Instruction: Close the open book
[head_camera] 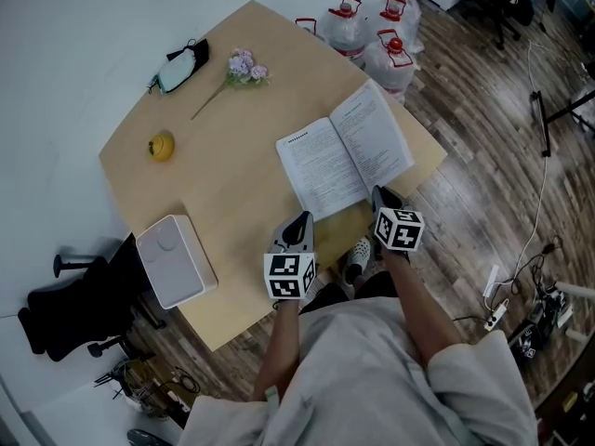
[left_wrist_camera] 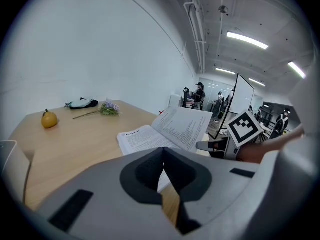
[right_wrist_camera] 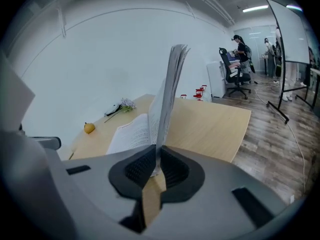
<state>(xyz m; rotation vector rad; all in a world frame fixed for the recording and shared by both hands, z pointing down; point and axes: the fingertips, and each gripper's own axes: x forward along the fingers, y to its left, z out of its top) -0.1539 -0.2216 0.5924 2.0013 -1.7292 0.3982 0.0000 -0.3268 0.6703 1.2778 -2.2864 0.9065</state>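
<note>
You have no legible text here: the open book (head_camera: pixel 344 161) at your twelve o'clock carries print too small to read.

Print on the book (head_camera: pixel 344 161) is coming out too tiny to read, and the white box (left_wrist_camera: pixel 9 166) is getting cropped at the edge.

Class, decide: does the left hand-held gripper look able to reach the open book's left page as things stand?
Probably yes: the left hand-held gripper sits just short of the left page, with only bare table between them.
</note>
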